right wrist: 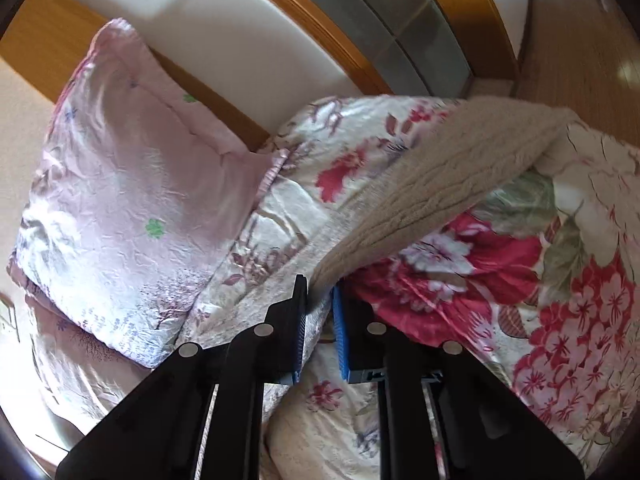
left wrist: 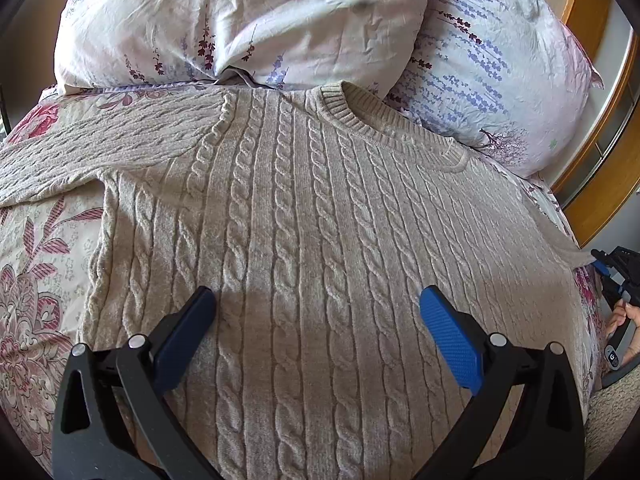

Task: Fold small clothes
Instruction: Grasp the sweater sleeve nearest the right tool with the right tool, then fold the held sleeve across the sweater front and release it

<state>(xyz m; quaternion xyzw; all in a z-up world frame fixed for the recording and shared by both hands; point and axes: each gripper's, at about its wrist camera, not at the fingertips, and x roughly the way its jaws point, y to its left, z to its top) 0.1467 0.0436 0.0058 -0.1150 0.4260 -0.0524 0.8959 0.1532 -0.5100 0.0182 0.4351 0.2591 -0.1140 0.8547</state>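
Observation:
A beige cable-knit sweater (left wrist: 304,208) lies spread flat on a floral bedspread (left wrist: 36,280), collar toward the pillows. One sleeve stretches out to the left. My left gripper (left wrist: 316,304) hovers open above the sweater's lower body, its blue pads wide apart and empty. My right gripper (right wrist: 320,300) is shut on the end of the sweater's other sleeve (right wrist: 440,184), which is lifted off the bedspread and runs up and to the right. The right gripper also shows in the left wrist view (left wrist: 612,268) at the sweater's right edge, with a hand behind it.
Two floral pillows (left wrist: 240,20) (left wrist: 500,80) lean at the head of the bed, just beyond the collar. One pillow (right wrist: 132,184) sits left of the right gripper. A wooden headboard (right wrist: 224,108) and wooden-framed panel (left wrist: 600,168) stand behind.

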